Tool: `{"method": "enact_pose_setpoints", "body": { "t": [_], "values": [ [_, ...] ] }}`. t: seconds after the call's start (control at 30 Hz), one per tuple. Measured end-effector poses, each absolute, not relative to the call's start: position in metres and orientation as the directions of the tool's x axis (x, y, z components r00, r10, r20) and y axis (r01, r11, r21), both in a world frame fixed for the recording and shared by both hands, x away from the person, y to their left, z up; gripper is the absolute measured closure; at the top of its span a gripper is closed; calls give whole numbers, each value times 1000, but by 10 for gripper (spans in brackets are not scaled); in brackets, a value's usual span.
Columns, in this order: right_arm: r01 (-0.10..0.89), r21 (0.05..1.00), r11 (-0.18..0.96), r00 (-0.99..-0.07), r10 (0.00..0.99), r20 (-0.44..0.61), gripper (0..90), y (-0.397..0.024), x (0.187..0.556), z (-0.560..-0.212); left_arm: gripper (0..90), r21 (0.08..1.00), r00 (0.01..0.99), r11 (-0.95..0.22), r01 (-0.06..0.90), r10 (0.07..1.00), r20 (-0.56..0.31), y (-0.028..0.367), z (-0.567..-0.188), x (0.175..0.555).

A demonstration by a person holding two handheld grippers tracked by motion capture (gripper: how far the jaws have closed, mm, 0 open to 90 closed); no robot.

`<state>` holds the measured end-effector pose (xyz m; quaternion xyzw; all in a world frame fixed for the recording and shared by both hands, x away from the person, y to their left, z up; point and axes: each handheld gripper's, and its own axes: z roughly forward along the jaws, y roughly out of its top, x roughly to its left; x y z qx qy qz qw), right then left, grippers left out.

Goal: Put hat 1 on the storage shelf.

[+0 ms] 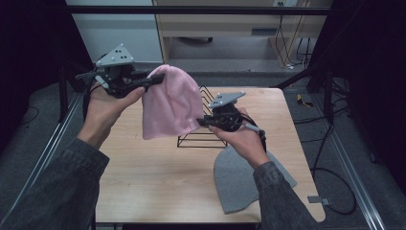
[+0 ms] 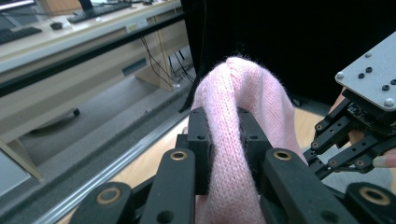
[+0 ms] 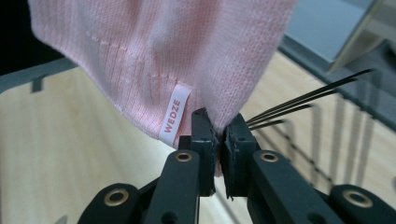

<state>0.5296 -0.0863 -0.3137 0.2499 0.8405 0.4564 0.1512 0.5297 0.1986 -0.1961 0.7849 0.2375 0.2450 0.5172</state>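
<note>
On the left, the left gripper (image 1: 152, 80) is raised above the table (image 1: 158, 191), its jaws clamped on a thick fold near the top of a pink hat (image 1: 171, 103); the knit is seen bunched between them (image 2: 229, 154). The hat is held in the air, hanging between the two hands. Its lower corner, beside a small label (image 3: 174, 119), is pinched tight by the closed jaws of the right gripper (image 1: 205, 122). Behind it a black wire rack (image 1: 203, 139) is seen, and a grey hat (image 1: 237, 184) lies flat on the table at right.
</note>
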Motion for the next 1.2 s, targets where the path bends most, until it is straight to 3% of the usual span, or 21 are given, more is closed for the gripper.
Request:
{"method": "enact_pose_setpoints", "body": {
  "t": [0.33,0.57,1.2],
  "values": [
    [328,862,387,-749,663,-13,846,-110,568,-310,785,918,776,-391,63,598,201,162,-188,581],
    [335,870,361,-706,708,-22,845,-119,581,-317,786,932,776,-342,120,618,127,156,-200,610],
    [343,844,411,-688,722,-72,844,-129,577,-337,785,921,783,-369,121,606,140,136,-222,619]
  ]
}}
